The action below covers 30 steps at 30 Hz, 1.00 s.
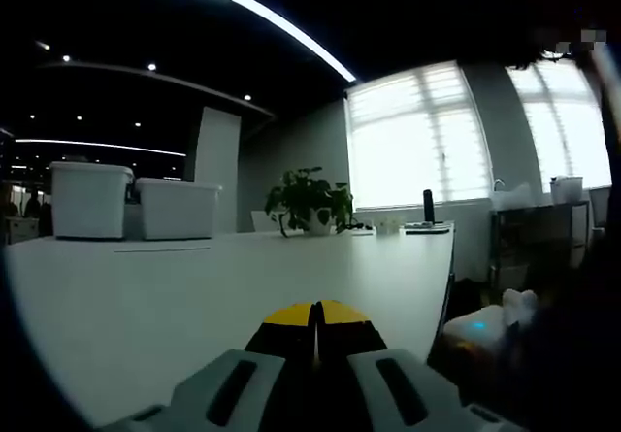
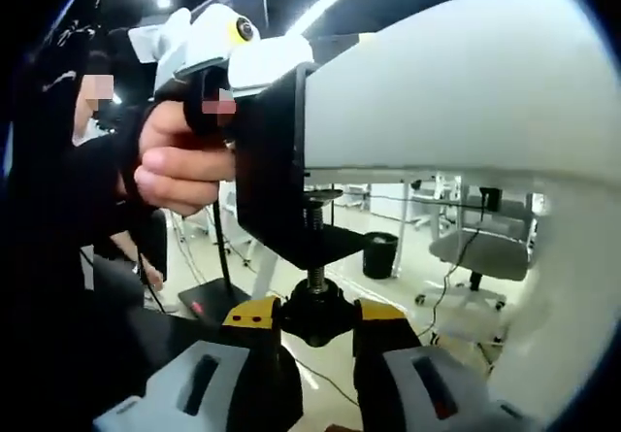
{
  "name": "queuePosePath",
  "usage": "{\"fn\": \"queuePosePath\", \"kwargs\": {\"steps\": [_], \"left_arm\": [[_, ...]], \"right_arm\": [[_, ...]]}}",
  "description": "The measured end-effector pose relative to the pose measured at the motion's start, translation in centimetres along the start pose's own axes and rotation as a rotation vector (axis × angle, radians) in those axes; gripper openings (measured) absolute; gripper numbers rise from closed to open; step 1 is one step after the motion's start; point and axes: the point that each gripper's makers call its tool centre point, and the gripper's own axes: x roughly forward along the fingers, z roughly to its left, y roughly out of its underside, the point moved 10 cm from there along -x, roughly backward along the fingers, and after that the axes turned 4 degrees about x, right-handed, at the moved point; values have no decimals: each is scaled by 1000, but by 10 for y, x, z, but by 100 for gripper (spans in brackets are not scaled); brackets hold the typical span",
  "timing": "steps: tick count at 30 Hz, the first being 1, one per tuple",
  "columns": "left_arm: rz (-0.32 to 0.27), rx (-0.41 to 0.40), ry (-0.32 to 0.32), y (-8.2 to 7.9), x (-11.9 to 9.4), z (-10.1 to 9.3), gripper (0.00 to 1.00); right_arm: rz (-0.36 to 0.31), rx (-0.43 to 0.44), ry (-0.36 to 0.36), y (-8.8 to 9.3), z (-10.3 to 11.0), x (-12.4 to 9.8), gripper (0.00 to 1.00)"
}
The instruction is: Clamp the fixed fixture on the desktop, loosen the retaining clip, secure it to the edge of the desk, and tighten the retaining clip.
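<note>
Both jaws of the right gripper pinch the clamp's black knob.

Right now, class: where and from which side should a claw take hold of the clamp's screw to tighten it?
Take the black round knob at the screw's lower end, coming from below the desk. It hangs under the black bracket, and the right claw already closes on it there.
</note>
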Motion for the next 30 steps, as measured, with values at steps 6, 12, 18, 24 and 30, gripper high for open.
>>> {"fn": "queuePosePath", "kwargs": {"steps": [6,12,18,24,30], "left_arm": [[2,-3,-3,0,0,0,1],[2,-3,-4,0,0,1,1],[-6,4,-5,0,-1,0,1],[-12,11,3,-1,-2,-1,1],[-20,17,3,-2,-3,-1,1]], "right_arm": [[54,11,98,-6,3,-3,28],[85,61,358,-10,30,-15,35],[47,68,539,-14,62,-8,50],[41,104,659,-18,68,3,49],[59,134,726,-13,60,4,45]]}}
